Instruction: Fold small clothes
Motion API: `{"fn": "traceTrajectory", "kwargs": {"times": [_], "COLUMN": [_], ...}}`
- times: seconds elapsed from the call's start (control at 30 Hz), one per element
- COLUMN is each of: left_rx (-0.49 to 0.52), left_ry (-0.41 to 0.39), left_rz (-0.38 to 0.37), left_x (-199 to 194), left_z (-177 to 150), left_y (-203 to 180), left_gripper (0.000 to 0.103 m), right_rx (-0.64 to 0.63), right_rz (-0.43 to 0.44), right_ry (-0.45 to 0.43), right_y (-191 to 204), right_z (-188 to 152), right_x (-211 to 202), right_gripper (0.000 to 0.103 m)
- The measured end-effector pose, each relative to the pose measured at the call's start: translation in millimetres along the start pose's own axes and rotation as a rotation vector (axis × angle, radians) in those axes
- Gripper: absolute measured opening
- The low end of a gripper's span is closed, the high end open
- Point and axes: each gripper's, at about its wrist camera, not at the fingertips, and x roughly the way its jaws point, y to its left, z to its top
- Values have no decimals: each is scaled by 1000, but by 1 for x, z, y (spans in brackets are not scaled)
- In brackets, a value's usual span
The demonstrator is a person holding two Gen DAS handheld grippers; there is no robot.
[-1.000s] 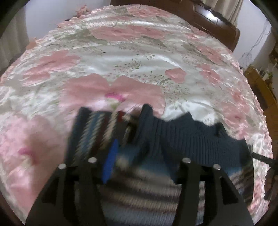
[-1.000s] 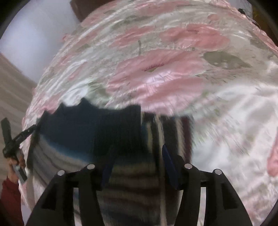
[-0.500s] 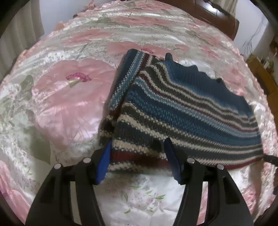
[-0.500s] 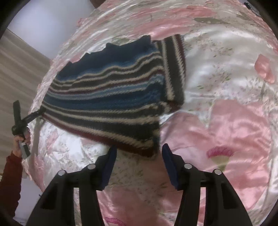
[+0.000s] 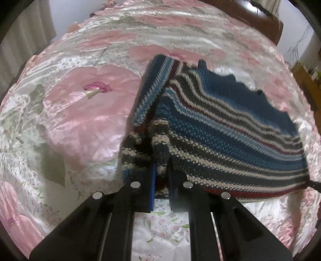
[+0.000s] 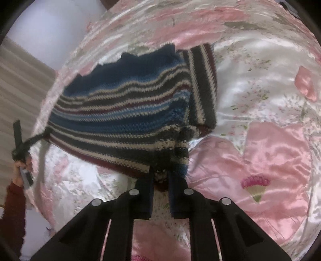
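A striped knit sweater (image 5: 220, 130) in blue, grey, cream and dark red is spread over a pink floral bedspread (image 5: 80, 120). Its left sleeve is folded over the body. My left gripper (image 5: 160, 180) is shut on the near hem at the left corner. In the right wrist view the same sweater (image 6: 130, 112) stretches to the left, and my right gripper (image 6: 160, 178) is shut on the hem at the right corner. The left gripper (image 6: 20, 144) also shows there at the far left, held by a hand (image 6: 22, 166), pulling the hem taut.
The satin bedspread (image 6: 270, 150) fills both views. A dark wooden headboard (image 5: 250, 18) stands at the far end of the bed and a curtain (image 5: 24, 40) hangs at the left. A wooden floor (image 6: 20, 84) shows past the bed's edge.
Half a second ago both grippers stood open just short of the hem. Both have since moved in and shut on the hem's corners, and the hem is now drawn taut.
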Motion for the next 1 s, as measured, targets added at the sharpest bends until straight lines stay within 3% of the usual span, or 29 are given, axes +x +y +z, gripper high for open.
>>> {"fn": "traceTrajectory", "kwargs": {"times": [0.17, 0.23, 0.37, 0.53, 0.57, 0.63, 0.7, 0.83, 1.0], "left_rx": [10, 40, 93, 67, 64, 66, 73, 83, 133], "left_ry": [36, 24, 8, 17, 14, 2, -31, -96, -82], "left_rz": [32, 62, 116, 106, 108, 114, 103, 62, -6], "left_x": [14, 21, 26, 16, 13, -1, -17, -46, -37], "left_z": [-6, -12, -17, -11, -11, -11, -11, -6, 7], "left_y": [9, 5, -5, -4, -5, -8, -14, -39, -86], "left_gripper": [9, 9, 9, 11, 14, 22, 31, 52, 57], "right_rx": [33, 35, 50, 38, 46, 68, 89, 83, 92], "right_rz": [-14, -45, -48, -71, -66, -36, -26, -76, -127], "right_ry": [41, 77, 65, 73, 69, 44, 14, -37, -54], "right_y": [-16, -22, -28, -25, -24, -23, -23, -18, -9], "right_z": [-3, -8, -13, -10, -9, -9, -8, 1, 25], "right_x": [10, 30, 41, 32, 28, 13, -4, -31, -36], "right_gripper": [12, 12, 12, 22, 30, 32, 44, 53, 62]}}
